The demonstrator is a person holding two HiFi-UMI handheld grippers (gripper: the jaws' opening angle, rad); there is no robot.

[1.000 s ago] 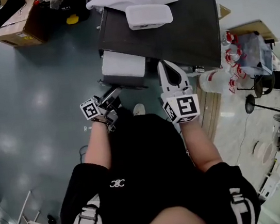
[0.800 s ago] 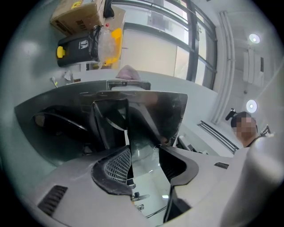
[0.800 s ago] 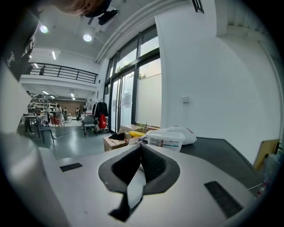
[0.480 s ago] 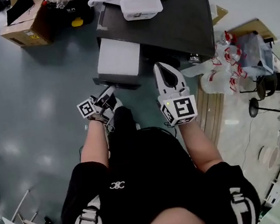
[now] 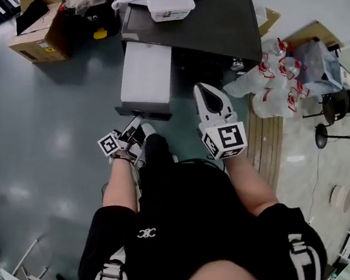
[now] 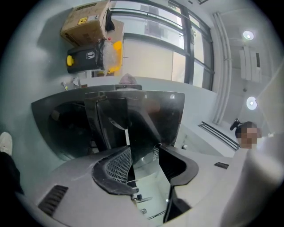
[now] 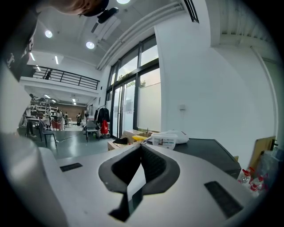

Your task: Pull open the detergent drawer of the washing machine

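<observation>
The dark-topped washing machine (image 5: 209, 20) stands where it was, but its white detergent drawer (image 5: 146, 75) now reaches much farther out over the floor than a second ago, so the pull looks nearly done. The left gripper (image 5: 136, 122) pinches the drawer's dark front panel (image 6: 142, 124) and has drawn back toward the person. The right gripper (image 5: 207, 89), pressed together on nothing, hovers beside the drawer
</observation>
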